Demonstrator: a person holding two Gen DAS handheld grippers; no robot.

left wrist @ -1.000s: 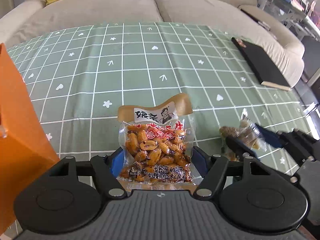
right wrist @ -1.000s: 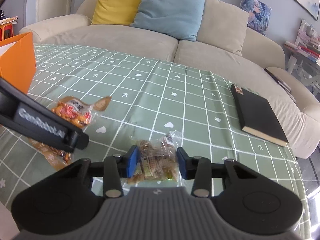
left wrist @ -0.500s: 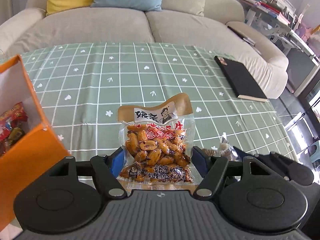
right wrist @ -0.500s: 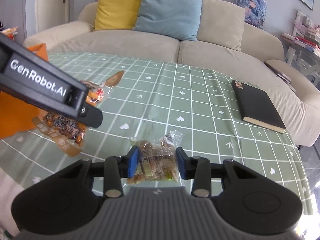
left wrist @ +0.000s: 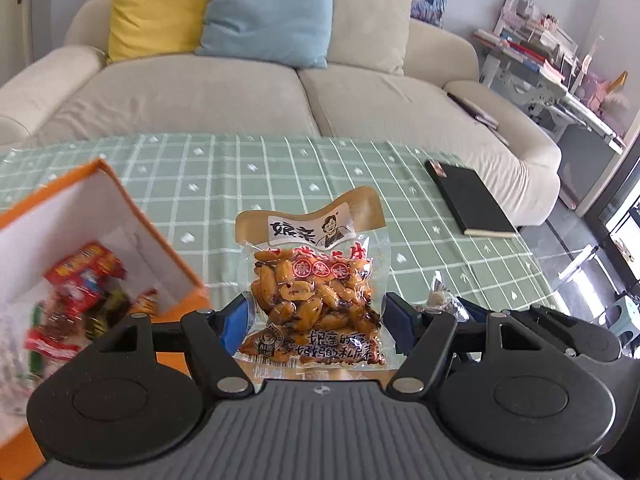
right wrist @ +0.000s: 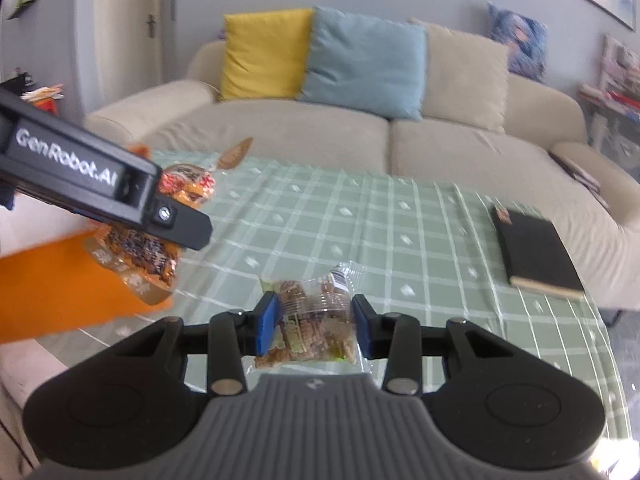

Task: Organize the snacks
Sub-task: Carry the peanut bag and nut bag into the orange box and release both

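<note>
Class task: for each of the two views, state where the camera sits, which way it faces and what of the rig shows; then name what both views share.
Left wrist: on the left gripper, facing sofa; its fingers clamp the peanut pack, orange box at left.
Right wrist: on the right gripper, facing sofa; fingers clamp a clear pack.
Shared: peanut pack, box, notebook, tablecloth.

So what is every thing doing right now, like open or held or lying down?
Left tongs: shut on the peanut pack.
Peanut pack: held up above the table.
Right tongs: shut on the clear pack.
Clear pack: held.
Orange box: open, snacks inside.
Black book: closed, flat on the table.
</note>
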